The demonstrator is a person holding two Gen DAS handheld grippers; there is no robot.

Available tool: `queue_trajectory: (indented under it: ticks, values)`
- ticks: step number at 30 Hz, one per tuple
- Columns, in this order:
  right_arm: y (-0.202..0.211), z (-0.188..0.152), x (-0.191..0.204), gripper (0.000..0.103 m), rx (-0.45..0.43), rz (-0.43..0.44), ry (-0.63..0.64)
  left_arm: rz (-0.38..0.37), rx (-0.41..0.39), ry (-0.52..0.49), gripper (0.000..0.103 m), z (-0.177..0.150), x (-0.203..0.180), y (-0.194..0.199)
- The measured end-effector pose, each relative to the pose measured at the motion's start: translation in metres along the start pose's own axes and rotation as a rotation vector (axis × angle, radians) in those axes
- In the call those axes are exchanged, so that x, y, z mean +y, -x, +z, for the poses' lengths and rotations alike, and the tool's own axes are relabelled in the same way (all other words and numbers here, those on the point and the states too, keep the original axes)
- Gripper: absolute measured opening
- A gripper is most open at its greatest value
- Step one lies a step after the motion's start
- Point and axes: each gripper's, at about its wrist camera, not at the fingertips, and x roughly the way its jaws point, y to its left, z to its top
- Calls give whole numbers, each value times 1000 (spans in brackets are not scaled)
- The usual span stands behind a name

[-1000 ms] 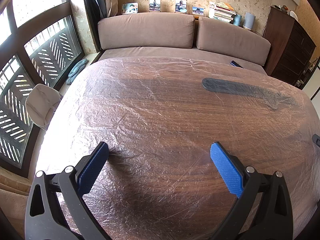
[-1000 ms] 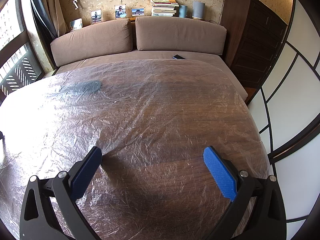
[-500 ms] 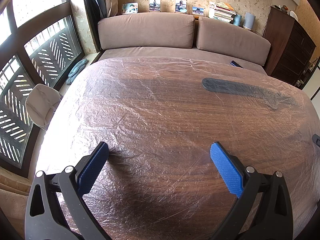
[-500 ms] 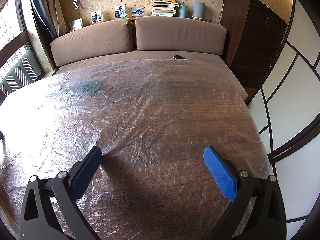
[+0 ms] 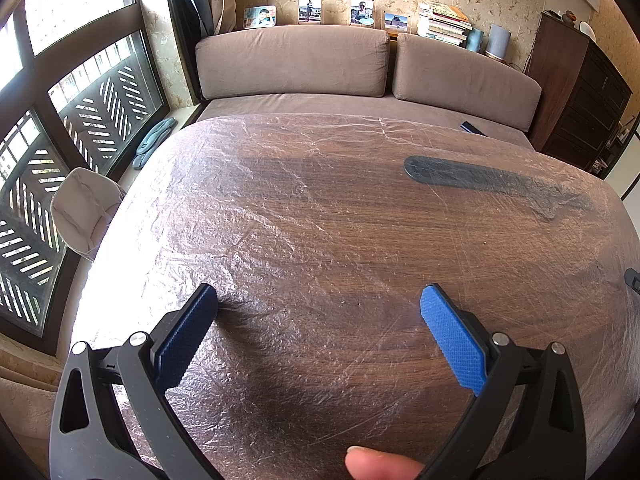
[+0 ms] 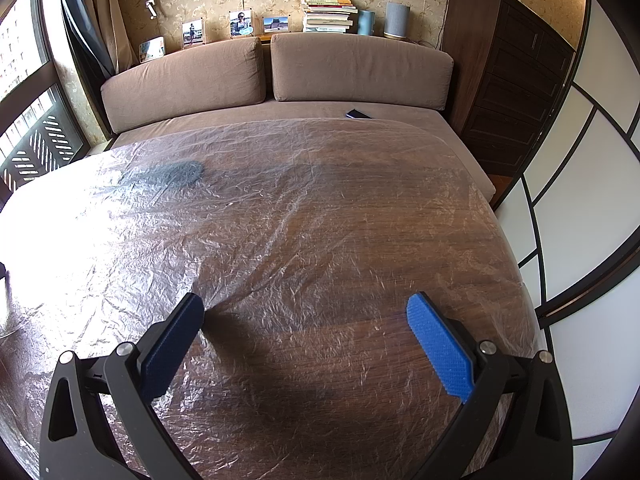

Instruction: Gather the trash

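Left wrist view: my left gripper [image 5: 318, 330] has its fingers spread wide over the plastic-wrapped bench [image 5: 340, 220], nothing between them. Right gripper [image 6: 304, 334] same deal, fingers apart and empty. Can't spot any trash on the bench from either camera, just a dark flat strip [image 5: 472, 178] under the film, well ahead of the fingers

Wide-spread left claw [image 5: 318, 304] above film-covered table [image 5: 340, 220]

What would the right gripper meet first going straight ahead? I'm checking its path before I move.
Probably the plastic film covering the wooden table, since the open right gripper angles down at it; nothing else lies between. Depth is uncertain.
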Motion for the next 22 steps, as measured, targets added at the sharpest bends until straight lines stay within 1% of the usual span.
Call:
queue_trajectory:
  ticks: [22]
  values:
    - [0,0,0,99,0,0,0,-6,0,-3,102,0,-1,0]
